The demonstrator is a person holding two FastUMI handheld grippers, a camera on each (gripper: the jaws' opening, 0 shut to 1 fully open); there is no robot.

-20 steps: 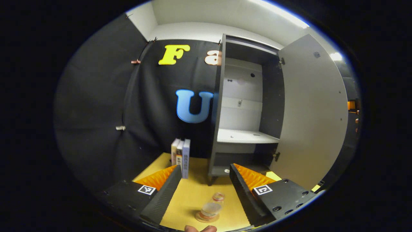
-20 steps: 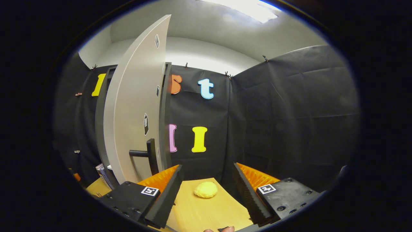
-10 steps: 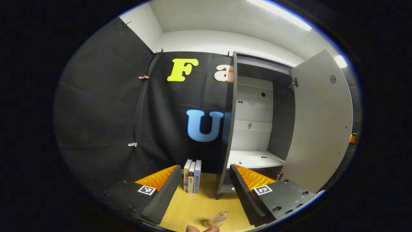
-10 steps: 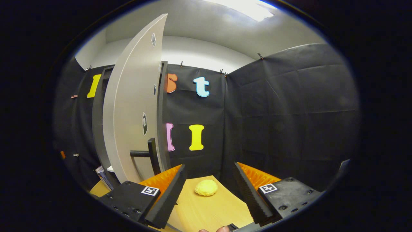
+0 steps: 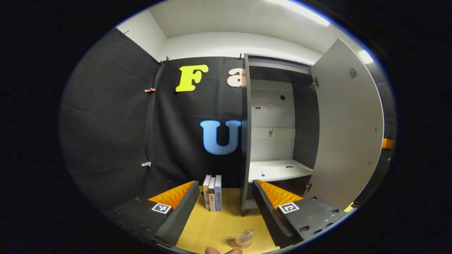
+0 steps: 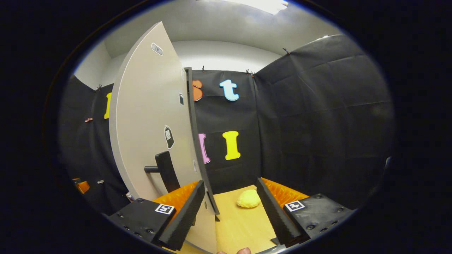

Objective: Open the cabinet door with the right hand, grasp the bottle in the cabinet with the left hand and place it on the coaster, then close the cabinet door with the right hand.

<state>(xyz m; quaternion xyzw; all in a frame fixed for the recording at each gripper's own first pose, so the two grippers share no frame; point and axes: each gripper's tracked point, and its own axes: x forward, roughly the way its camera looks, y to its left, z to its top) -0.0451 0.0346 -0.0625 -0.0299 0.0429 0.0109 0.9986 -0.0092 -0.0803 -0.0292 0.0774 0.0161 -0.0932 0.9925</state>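
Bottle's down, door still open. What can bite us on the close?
1. The right gripper is open, with the cabinet door edge near its left finger; the handle is ungrasped, so a push could glance off.
2. The bottle on the coaster sits low between the left gripper's open fingers; a forward nudge could tip it.
3. The left gripper is in front of the cabinet opening, possibly in the door's swing.
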